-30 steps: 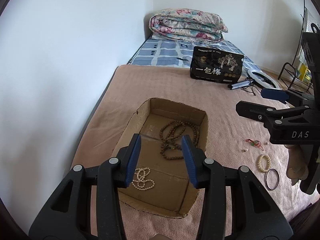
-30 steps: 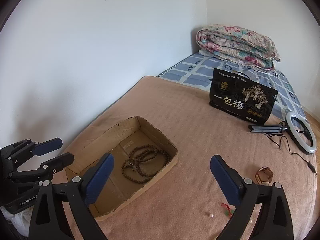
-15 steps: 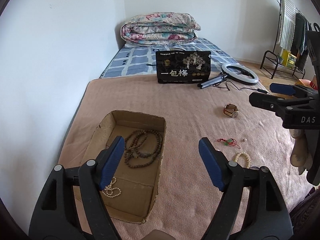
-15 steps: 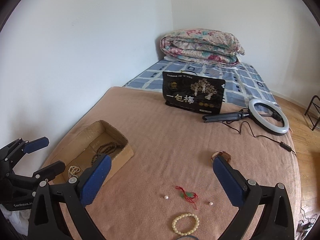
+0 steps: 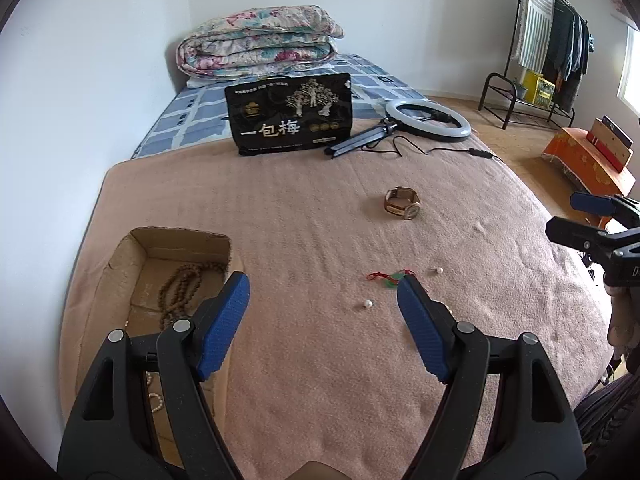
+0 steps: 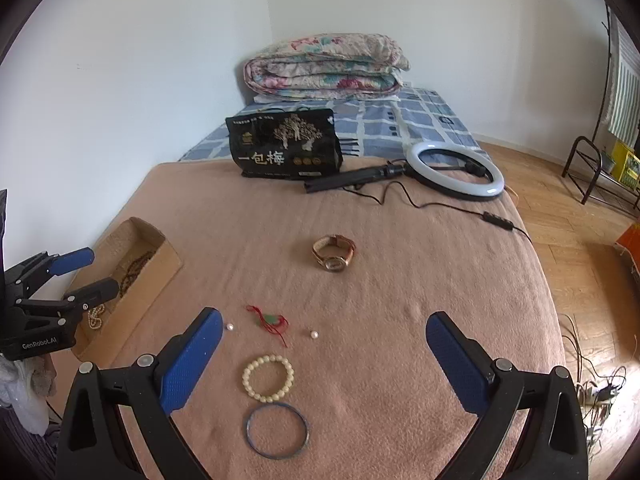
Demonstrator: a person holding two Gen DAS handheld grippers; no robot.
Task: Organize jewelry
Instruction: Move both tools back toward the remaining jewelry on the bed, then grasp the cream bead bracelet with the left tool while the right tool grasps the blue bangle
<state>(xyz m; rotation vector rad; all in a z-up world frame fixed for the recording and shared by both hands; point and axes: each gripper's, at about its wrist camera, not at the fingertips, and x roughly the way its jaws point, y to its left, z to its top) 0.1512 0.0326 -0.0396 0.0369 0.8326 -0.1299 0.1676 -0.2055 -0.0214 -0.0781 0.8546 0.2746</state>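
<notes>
Left gripper has swung off the cardboard box, now at 9 o'clock, jaws spread wider, empty. Right gripper gaping, empty, over cream bracelet dead ahead, likely next pick.

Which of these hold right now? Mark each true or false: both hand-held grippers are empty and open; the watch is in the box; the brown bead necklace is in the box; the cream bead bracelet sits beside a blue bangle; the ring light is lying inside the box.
1. Both the left hand-held gripper and the right hand-held gripper are open and hold nothing. True.
2. The watch is in the cardboard box. False: it lies on the brown blanket, apart from the box.
3. The brown bead necklace is in the box. True.
4. The cream bead bracelet lies next to the blue bangle. True.
5. The ring light is inside the box. False: it lies near the black bag.
</notes>
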